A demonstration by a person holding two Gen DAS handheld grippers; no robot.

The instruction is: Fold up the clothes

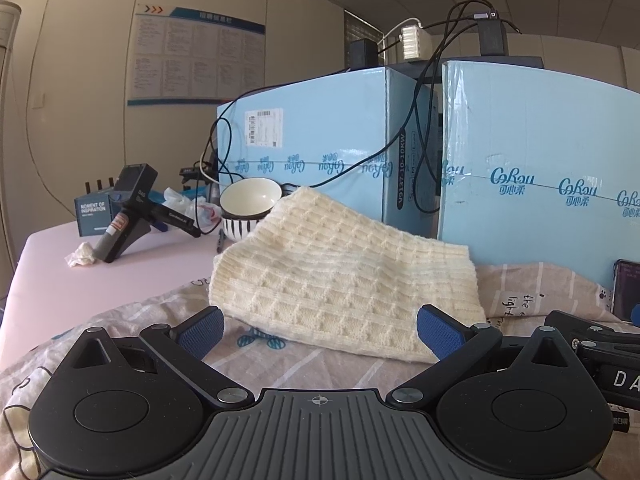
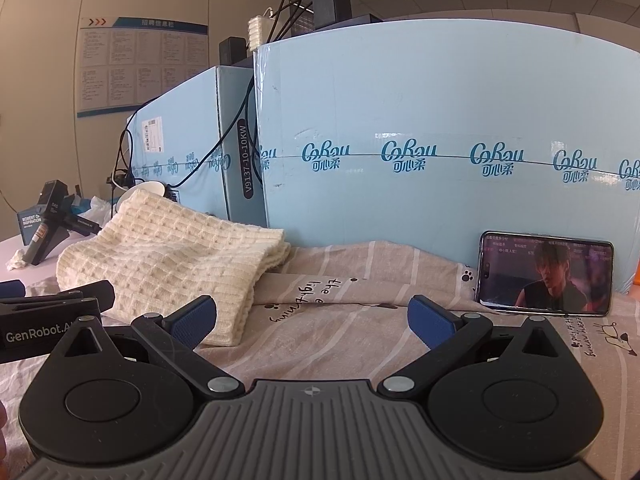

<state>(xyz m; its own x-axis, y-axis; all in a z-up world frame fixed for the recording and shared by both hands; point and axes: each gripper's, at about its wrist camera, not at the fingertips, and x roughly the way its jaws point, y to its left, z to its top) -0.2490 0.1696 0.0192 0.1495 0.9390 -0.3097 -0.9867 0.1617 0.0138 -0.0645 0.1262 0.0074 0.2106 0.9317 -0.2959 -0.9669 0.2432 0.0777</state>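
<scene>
My left gripper point(image 1: 320, 330) is matte black with a ribbed grey centre plate bearing a crosshair mark, silver pivot screws and blue textured pads point(image 1: 202, 330). My right gripper point(image 2: 312, 320) matches it; white "GenRobot.AI" lettering marks the left one's side.

Bowl point(image 1: 249, 205) partly behind sweater point(image 1: 344, 272)

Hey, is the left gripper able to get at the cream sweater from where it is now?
Probably yes. The left gripper is open, and the folded sweater lies right ahead of its fingers on the bedsheet, with nothing between them. The bowl sits behind the sweater, out of the way.
</scene>
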